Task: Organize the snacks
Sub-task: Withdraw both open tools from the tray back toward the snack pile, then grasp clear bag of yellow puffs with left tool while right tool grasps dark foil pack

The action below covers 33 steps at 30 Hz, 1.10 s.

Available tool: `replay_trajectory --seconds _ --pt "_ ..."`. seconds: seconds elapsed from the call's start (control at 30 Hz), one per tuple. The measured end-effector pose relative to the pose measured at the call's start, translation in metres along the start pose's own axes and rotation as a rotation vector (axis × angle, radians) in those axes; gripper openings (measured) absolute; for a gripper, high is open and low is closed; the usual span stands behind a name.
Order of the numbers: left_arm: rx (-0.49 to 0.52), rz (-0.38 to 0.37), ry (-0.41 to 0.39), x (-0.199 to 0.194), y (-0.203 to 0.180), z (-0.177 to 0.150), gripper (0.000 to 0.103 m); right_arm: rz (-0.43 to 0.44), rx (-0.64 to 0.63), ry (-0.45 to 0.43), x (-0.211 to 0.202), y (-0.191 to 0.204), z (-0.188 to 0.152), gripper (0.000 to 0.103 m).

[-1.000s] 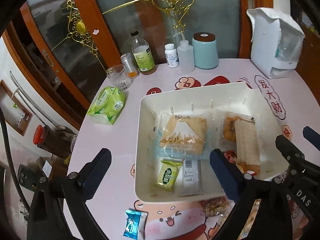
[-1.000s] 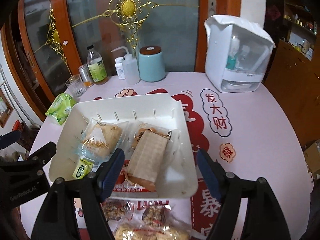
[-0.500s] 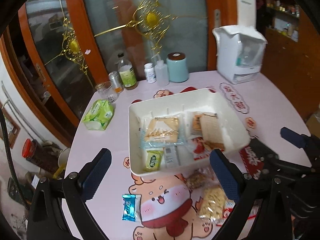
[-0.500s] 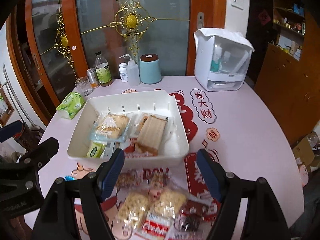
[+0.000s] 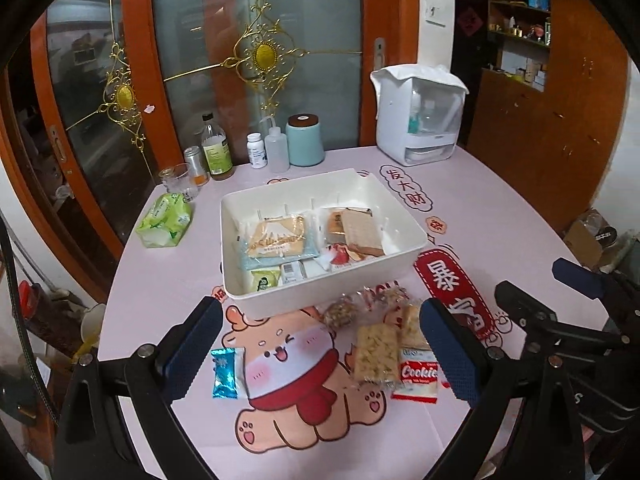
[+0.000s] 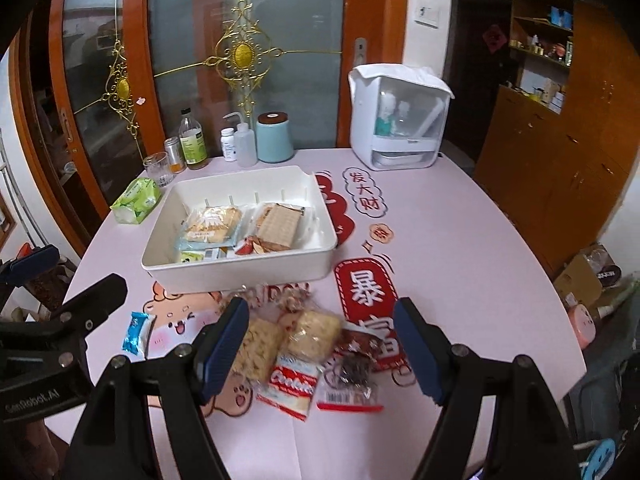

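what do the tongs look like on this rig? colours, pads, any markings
Both are black plastic frames with silver screws at the joints. Left tongs and right tongs carry dark blue pads with a fine dimpled texture. White "GenRobot.AI" lettering sits on the left unit's body, as seen from the right wrist view. A black cable runs along the left edge. No sleeves visible.
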<state>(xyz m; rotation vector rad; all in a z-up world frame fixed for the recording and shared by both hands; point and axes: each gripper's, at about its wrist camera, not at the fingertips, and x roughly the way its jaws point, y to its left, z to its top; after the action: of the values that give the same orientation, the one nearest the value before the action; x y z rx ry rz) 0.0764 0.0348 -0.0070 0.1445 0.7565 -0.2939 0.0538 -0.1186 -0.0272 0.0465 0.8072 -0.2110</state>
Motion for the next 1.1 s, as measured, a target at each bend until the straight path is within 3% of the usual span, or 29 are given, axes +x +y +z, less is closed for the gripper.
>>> replay_trajectory --seconds 0.17,0.4,0.77,1.1 --pt "-0.012 -0.027 -0.003 -0.007 -0.003 -0.018 0.098 0.004 0.006 0.009 -0.008 -0.018 -0.015 0.075" --pt "-0.025 0.011 0.049 0.002 -0.010 -0.037 0.099 0.003 -0.029 0.053 0.008 -0.054 -0.032 0.075" --pt "-0.045 0.064 0.196 0.049 -0.032 -0.057 0.098 0.153 -0.033 0.256 0.081 -0.105 -0.054 0.075" --pt "-0.046 0.075 0.276 0.101 -0.063 -0.062 0.098 0.295 -0.146 0.346 0.139 -0.104 -0.067 0.075"
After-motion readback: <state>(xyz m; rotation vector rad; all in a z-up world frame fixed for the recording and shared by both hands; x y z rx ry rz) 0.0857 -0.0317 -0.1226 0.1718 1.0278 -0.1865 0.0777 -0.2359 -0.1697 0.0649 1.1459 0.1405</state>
